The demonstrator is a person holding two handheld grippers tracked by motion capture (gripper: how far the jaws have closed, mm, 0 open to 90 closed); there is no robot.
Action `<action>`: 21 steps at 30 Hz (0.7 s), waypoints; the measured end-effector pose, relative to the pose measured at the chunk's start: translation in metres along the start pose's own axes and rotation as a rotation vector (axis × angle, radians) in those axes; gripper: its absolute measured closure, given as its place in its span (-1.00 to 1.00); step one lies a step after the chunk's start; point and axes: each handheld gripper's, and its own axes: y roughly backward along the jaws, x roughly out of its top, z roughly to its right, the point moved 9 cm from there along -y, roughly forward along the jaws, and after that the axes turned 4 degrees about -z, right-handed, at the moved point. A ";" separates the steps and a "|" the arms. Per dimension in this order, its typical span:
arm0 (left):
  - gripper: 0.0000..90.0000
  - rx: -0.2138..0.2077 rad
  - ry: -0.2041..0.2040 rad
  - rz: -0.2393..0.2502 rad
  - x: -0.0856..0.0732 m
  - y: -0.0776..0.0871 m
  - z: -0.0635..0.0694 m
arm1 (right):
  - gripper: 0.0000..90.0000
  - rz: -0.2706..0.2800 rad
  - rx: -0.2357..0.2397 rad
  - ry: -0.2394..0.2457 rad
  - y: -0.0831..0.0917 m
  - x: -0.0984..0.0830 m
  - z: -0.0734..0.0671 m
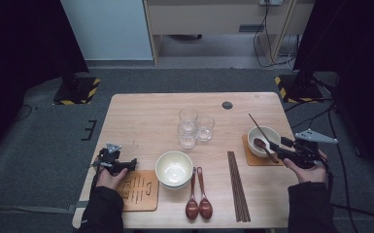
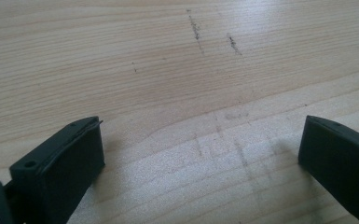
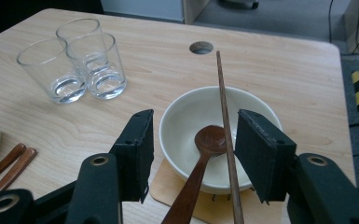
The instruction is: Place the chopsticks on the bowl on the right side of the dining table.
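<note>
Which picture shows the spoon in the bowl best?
The right gripper view: the spoon lies large and close in the bowl, seen between the open right gripper, beside a chopstick. The high view shows it small and far off. The left gripper view looks at the table.

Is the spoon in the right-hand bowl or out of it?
In. The spoon has its head inside the bowl, its handle leaning out over the near rim, beside a chopstick.
</note>
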 end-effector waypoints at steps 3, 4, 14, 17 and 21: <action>-1.00 0.000 0.000 0.000 0.000 0.000 0.000 | 0.04 0.013 0.008 0.005 0.005 0.002 -0.007; -1.00 0.000 0.000 0.000 0.000 0.000 0.000 | 0.02 0.009 0.007 0.008 0.005 0.002 -0.010; -1.00 0.000 0.000 0.000 0.000 0.000 0.000 | -0.11 -0.001 0.017 0.041 0.008 0.000 -0.034; -1.00 0.000 0.000 0.000 0.000 0.000 0.000 | -0.12 -0.017 0.032 0.047 0.007 -0.003 -0.042; -1.00 0.000 0.000 0.000 0.000 0.000 0.000 | -0.15 -0.040 0.017 0.077 0.001 -0.008 -0.049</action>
